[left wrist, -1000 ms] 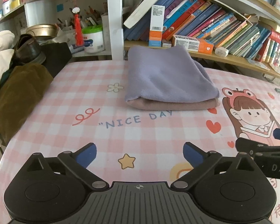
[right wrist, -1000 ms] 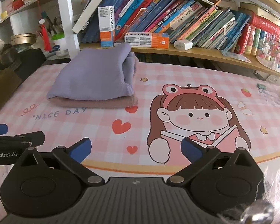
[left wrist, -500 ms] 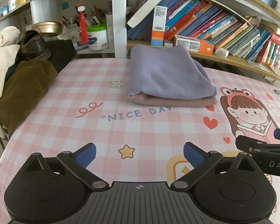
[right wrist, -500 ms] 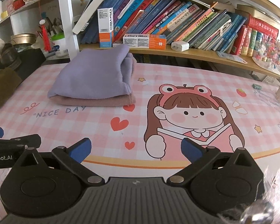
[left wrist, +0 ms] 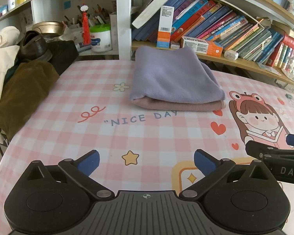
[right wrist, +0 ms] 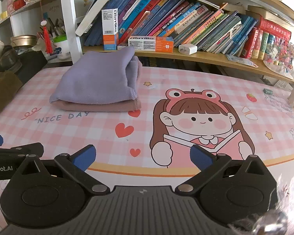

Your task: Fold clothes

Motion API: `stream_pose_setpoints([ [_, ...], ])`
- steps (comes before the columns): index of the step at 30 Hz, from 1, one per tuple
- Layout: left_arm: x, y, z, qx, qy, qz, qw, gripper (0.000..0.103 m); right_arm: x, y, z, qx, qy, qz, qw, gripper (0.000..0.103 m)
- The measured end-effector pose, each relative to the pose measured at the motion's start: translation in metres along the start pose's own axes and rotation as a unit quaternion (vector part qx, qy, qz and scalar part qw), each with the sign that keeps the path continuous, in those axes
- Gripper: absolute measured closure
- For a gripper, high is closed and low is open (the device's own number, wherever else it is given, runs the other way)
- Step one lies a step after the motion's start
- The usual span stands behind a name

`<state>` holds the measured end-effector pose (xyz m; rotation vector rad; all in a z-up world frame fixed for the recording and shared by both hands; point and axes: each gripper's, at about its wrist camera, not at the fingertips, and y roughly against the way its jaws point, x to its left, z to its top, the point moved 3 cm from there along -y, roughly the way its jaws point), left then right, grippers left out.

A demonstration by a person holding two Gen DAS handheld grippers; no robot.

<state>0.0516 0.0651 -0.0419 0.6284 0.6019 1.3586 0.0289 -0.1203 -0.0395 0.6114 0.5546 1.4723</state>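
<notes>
tablecloth (left wrist: pixel 147 137) pink check | books (right wrist: pixel 186 25) on shelf | brown shoe (left wrist: pixel 33 46) far left

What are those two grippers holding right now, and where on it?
Nothing. The left gripper and right gripper are both open and empty above the tablecloth, short of the folded purple cloth.

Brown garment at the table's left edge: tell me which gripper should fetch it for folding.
Left, probably. The brown garment hangs off the table's left edge, on the left gripper's side. The right gripper sits further right, and its view barely shows the garment. Both are open and empty.
</notes>
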Motion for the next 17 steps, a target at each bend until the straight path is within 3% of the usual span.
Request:
stream_pose_setpoints([
  [17, 0.0006, 0.0001, 0.0022, -0.004, 0.014, -0.009, 0.9999, 0.0, 0.0002, -0.0057, 0.0025, 0.009, -0.003, 0.005, 1.0, 0.0],
])
